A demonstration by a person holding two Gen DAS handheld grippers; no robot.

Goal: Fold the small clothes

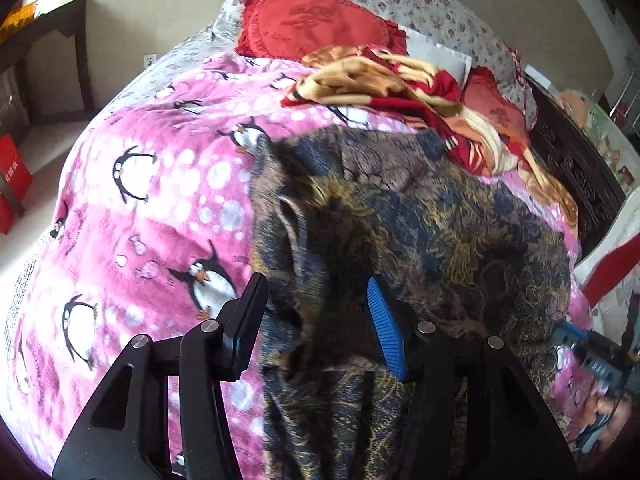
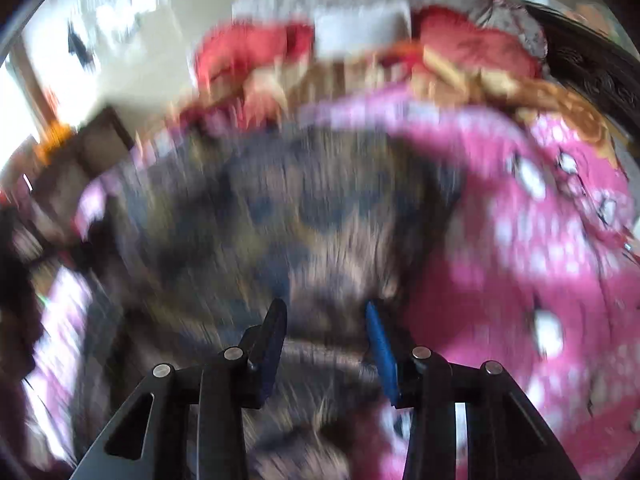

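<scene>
- Left wrist view: we see our left claw (image 1: 316, 312) with its fingers spread apart and a fold of the garment (image 1: 400, 216) bunched between them; the cloth rises over the gap and hangs down toward the camera.
- We cannot tell whether the pads press the cloth; the jaws stand wide, so the claw reads as released around it.
- The garment, dark blue and brown with a gold pattern, lies on the pink blanket (image 1: 152, 200) printed with penguins, spread across the bed.
- Beyond it, a red and tan blanket (image 1: 384, 84) lies crumpled, touching the garment's far edge, and a red heart cushion (image 1: 312, 20) rests by the floral pillows (image 1: 432, 12).
- A dark table (image 1: 52, 36) stands at the left, by the wall.
- Right wrist view: heavily blurred. Our right claw (image 2: 326, 332) also has its fingers apart, released, with the garment (image 2: 304, 208) under and ahead of them; whether they touch it we cannot tell.
- The blanket (image 2: 540, 240) shows at the right of the garment there.
</scene>
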